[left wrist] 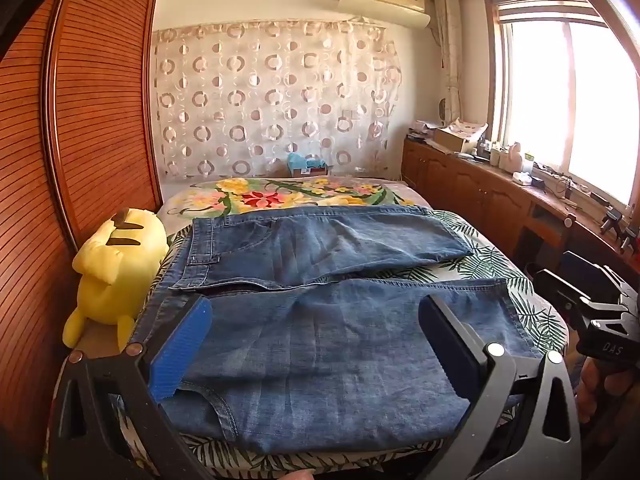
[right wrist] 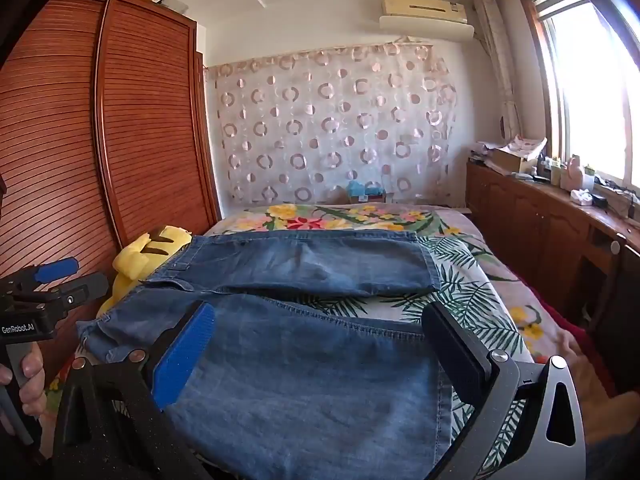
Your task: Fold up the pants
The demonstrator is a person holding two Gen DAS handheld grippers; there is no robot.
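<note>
To the left of the pants (left wrist: 320, 280) a yellow plush toy (left wrist: 116, 268) sits against the slatted wardrobe (left wrist: 100, 100); keep clear of it. The pants lie spread flat on the leaf-print bed cover (left wrist: 520, 276), waistband toward the plush, both legs running away from it to the right, the far leg angled a little apart from the near one.

Your left gripper (left wrist: 316, 344) hovers over the near leg close to the waistband end, jaws as wide as they go, nothing between the pads. Your right gripper (right wrist: 320, 352) hangs over the same leg further right, toward the hem, equally wide and empty.

No fold looks made yet, so you are at the first grasp, I judge. The next move calls for lowering both grippers to the near edge of the pants, pinching one layer of denim at waistband and hem, then carrying that leg over onto the far one with the edges lined up.
</note>
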